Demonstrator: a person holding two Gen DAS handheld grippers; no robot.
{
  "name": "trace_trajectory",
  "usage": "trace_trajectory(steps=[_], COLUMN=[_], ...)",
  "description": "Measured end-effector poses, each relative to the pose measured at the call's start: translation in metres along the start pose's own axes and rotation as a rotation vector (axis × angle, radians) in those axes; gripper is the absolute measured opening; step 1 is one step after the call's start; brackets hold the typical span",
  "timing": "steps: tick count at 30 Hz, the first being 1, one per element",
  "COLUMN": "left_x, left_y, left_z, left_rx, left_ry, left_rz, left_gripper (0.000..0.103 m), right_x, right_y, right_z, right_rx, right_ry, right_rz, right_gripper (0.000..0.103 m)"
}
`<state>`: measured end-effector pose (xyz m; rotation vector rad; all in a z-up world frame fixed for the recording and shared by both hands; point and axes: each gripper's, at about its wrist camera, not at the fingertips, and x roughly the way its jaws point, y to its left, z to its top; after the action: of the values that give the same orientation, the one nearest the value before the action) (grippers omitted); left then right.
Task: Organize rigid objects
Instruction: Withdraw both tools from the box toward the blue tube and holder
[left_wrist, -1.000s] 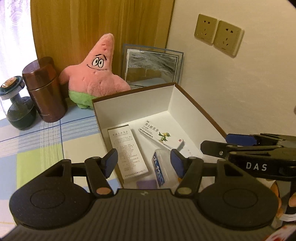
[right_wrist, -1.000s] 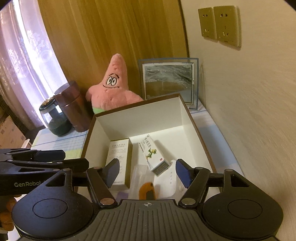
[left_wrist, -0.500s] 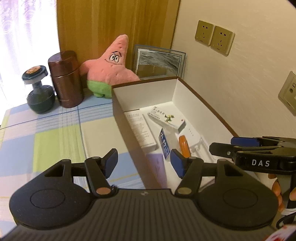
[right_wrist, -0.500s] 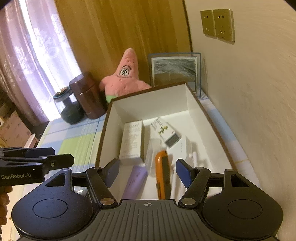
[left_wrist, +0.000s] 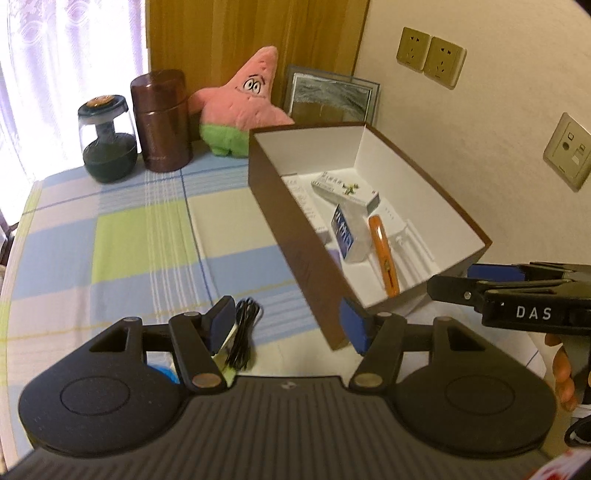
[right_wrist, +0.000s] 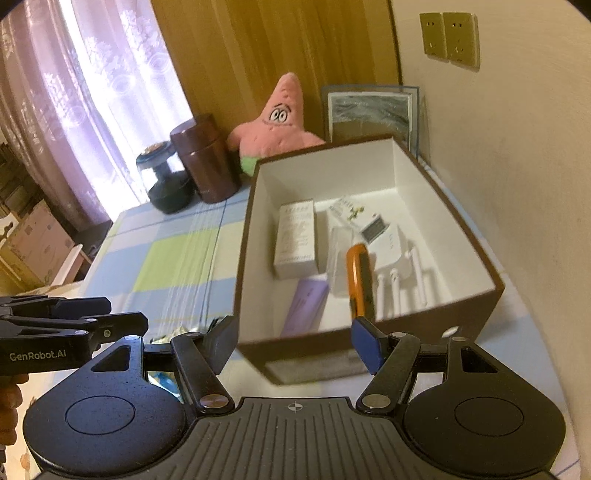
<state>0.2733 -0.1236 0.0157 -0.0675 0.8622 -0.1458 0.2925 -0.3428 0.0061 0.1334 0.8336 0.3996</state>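
Observation:
A brown box (left_wrist: 295, 236) (right_wrist: 458, 221) with a white inside stands on the checked tablecloth by the wall. In it lie a white carton (right_wrist: 297, 236), a medicine box with a bird (left_wrist: 345, 190) (right_wrist: 360, 219), a blue-and-white box (left_wrist: 343, 232), an orange utility knife (left_wrist: 384, 254) (right_wrist: 358, 280), a purple bar (right_wrist: 304, 306) and a white router (right_wrist: 395, 269). My left gripper (left_wrist: 288, 325) is open and empty, in front of the box's near left corner. My right gripper (right_wrist: 295, 341) is open and empty, in front of the box's near wall. A coiled black cable (left_wrist: 243, 332) lies by the left fingertip.
A pink star plush (left_wrist: 243, 107), a brown canister (left_wrist: 162, 122), a glass jar (left_wrist: 105, 140) and a framed picture (left_wrist: 332, 98) stand at the back. The wall with sockets (left_wrist: 430, 57) runs along the right. Cardboard boxes (right_wrist: 33, 240) sit beyond the table's left edge.
Both grippers have pulled back and up from over the box; the box now lies wholly in front of them. The black cable has come into the left wrist view.

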Motion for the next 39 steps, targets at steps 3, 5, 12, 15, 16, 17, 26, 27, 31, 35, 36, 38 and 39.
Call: trace_trajectory(steps=[3, 5, 12, 15, 16, 17, 26, 27, 31, 35, 36, 38, 39], left_x=[-0.004, -0.007, -0.014, -0.018, -0.019, -0.021, -0.026, -0.026, -0.027, -0.028, -0.028, -0.028, -0.029], left_y=[0.006, 0.009, 0.024, 0.031, 0.034, 0.037, 0.057, 0.059, 0.067, 0.074, 0.076, 0.080, 0.082], left_z=[-0.009, -0.015, -0.034, -0.044, -0.047, -0.051, -0.074, -0.076, -0.083, -0.088, -0.089, -0.091, -0.092], left_rx=[-0.005, -0.010, -0.024, -0.033, -0.036, -0.041, -0.071, -0.073, -0.086, -0.100, -0.102, -0.107, -0.110], left_ry=[0.010, 0.014, 0.039, 0.051, 0.055, 0.060, 0.095, 0.097, 0.105, 0.115, 0.116, 0.118, 0.119], left_rz=[0.004, 0.007, 0.026, 0.039, 0.043, 0.048, 0.091, 0.095, 0.108, 0.120, 0.121, 0.126, 0.128], left_gripper=[0.059, 0.059, 0.059, 0.059, 0.059, 0.059, 0.059, 0.059, 0.059, 0.059, 0.059, 0.059, 0.059], right_x=[-0.001, -0.001, 0.002, 0.006, 0.007, 0.009, 0.026, 0.028, 0.038, 0.047, 0.049, 0.053, 0.055], right_y=[0.007, 0.011, 0.026, 0.034, 0.037, 0.040, 0.068, 0.071, 0.082, 0.091, 0.093, 0.097, 0.099], right_z=[-0.009, -0.015, -0.035, -0.044, -0.047, -0.050, -0.069, -0.071, -0.078, -0.083, -0.084, -0.084, -0.085], right_rx=[-0.001, 0.001, -0.005, -0.013, -0.016, -0.021, -0.067, -0.073, -0.091, -0.107, -0.110, -0.114, -0.117], right_ry=[0.013, 0.022, 0.059, 0.080, 0.086, 0.094, 0.143, 0.150, 0.169, 0.185, 0.188, 0.193, 0.197], right_rz=[-0.002, -0.002, 0.002, 0.015, 0.019, 0.024, 0.061, 0.063, 0.080, 0.085, 0.086, 0.089, 0.089], right_gripper=[0.065, 0.065, 0.065, 0.065, 0.065, 0.065, 0.065, 0.065, 0.065, 0.065, 0.065, 0.065, 0.065])
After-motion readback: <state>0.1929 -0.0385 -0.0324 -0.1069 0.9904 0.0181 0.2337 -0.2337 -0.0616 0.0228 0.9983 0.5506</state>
